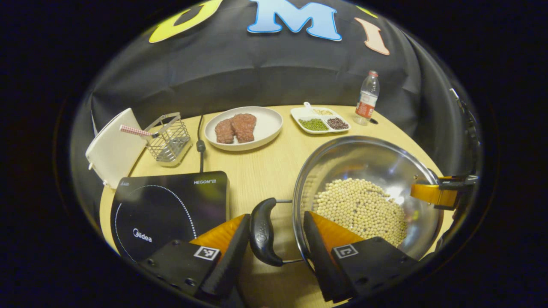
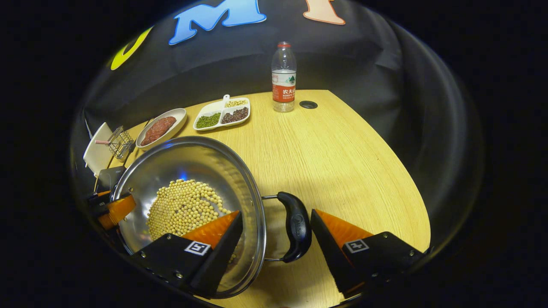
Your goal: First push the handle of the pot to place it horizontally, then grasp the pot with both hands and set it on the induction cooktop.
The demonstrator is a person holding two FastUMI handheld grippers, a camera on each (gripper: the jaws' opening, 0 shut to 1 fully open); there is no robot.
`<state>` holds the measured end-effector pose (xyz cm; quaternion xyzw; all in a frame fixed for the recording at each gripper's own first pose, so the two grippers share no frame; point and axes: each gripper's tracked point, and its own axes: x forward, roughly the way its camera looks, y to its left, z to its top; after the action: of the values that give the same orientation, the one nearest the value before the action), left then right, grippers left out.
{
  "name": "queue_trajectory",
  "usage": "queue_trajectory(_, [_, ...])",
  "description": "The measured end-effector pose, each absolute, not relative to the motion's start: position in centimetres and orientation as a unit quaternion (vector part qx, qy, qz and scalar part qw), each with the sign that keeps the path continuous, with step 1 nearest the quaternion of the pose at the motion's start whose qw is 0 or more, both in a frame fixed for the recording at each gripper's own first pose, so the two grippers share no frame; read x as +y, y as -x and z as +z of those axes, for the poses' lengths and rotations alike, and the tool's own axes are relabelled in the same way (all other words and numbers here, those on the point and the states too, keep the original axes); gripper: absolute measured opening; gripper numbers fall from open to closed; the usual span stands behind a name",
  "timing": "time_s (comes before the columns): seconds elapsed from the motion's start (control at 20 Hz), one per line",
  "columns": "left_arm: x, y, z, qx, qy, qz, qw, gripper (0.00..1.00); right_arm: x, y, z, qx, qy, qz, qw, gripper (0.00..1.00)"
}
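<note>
Both grippers, left [image 1: 276, 239] and right [image 2: 276, 239], straddle the pot's [image 1: 368, 171] flat handles, jaws open; gripping and moving to the cooktop [image 1: 171, 205] remain.

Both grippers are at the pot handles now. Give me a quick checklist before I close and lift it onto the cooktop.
1. Left gripper straddles the pot's left handle, fingers open either side: ok.
2. Right gripper straddles the right handle: ok, one finger sits over the pot rim.
3. Both handles lie horizontal: ok.
4. Fingers pressing on the handles: not ok, gaps remain on both.
5. Induction cooktop surface bare, to the pot's left: ok.
6. Soybeans loose in the pot; will they stay in if it tilts: cannot tell, so keep it level.
</note>
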<state>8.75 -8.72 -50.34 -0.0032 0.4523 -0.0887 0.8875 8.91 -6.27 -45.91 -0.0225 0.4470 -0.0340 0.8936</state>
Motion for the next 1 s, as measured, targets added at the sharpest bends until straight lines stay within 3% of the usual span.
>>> queue_trajectory(0.05, [-8.7,-8.9,-50.4,0.451,0.001,-0.089,0.888,0.76,-6.3,-9.1,-46.3,0.449,0.017,-0.032,0.893,0.88])
queue_trajectory(0.2, [-8.7,-9.0,-50.5,0.451,0.001,-0.09,0.888,0.75,-5.9,-9.1,-47.0,0.455,-0.009,-0.025,0.89,0.74])
queue_trajectory(0.3, [-8.6,-8.9,-50.4,0.452,0.002,-0.089,0.887,0.7,-5.8,-8.9,-47.1,0.46,-0.02,-0.017,0.888,0.73])
queue_trajectory(0.4, [-8.7,-9.0,-50.4,0.452,0.0,-0.089,0.888,0.69,-5.9,-8.9,-47.0,0.463,-0.038,-0.012,0.885,0.63])
queue_trajectory(0.65, [-8.6,-9.2,-50.3,0.453,-0.002,-0.09,0.887,0.67,-5.4,-8.9,-46.9,0.468,-0.052,-0.013,0.882,0.61])
queue_trajectory(0.7, [-8.7,-9.1,-50.1,0.455,0.005,-0.089,0.886,0.62,-5.3,-8.4,-47.0,0.48,-0.059,-0.011,0.875,0.55])
queue_trajectory(0.9, [-8.6,-9.0,-49.6,0.457,0.01,-0.091,0.885,0.66,-5.4,-8.3,-46.6,0.48,-0.06,-0.012,0.875,0.54])
queue_trajectory(0.95, [-8.5,-8.9,-49.2,0.454,0.01,-0.091,0.886,0.6,-5.4,-8.1,-46.4,0.479,-0.062,-0.011,0.876,0.54])
queue_trajectory(1.0, [-8.4,-8.8,-48.7,0.453,0.009,-0.091,0.887,0.66,-5.4,-8.0,-46.2,0.48,-0.062,-0.01,0.875,0.54])
